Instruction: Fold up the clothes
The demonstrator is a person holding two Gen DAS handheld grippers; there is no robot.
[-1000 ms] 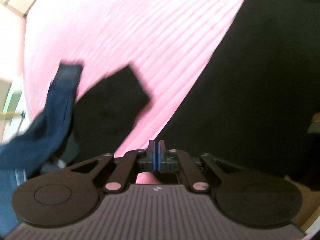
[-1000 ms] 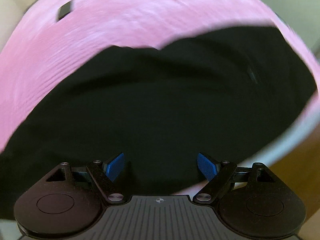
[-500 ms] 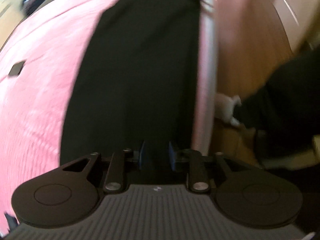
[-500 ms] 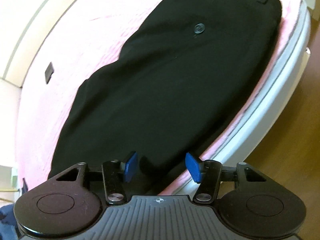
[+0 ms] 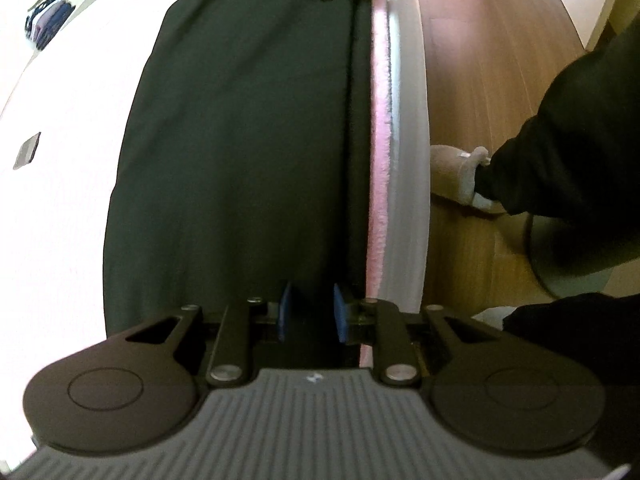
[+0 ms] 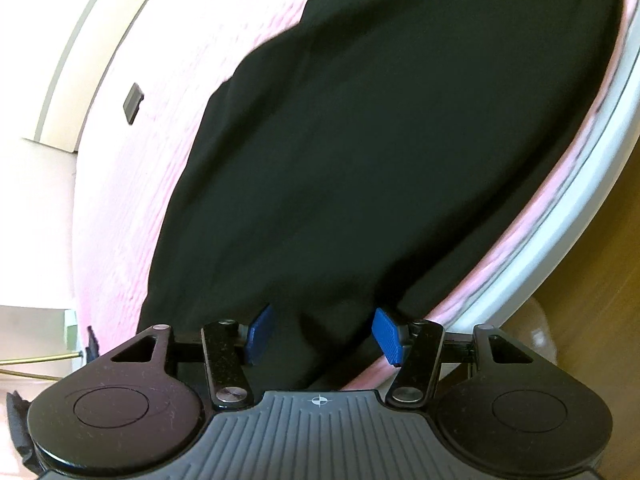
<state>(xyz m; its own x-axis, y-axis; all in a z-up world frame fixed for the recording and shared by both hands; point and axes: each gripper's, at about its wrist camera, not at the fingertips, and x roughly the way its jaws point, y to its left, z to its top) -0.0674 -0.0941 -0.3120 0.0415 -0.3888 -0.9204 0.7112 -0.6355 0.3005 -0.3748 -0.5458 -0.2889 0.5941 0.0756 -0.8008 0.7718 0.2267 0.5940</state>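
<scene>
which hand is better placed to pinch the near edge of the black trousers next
Left, probably. The left gripper has its fingers narrowly apart with the black trousers between them, beside the pink blanket edge. The right gripper also straddles the cloth, but its fingers stand wider.

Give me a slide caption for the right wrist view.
Right hand-held gripper open over the near edge of black trousers laid on a pink blanket.

Bare pink bed cover (image 5: 60, 208) at frame left, only a small grey tag (image 5: 27, 151); trousers (image 5: 240, 140) fill centre.
</scene>
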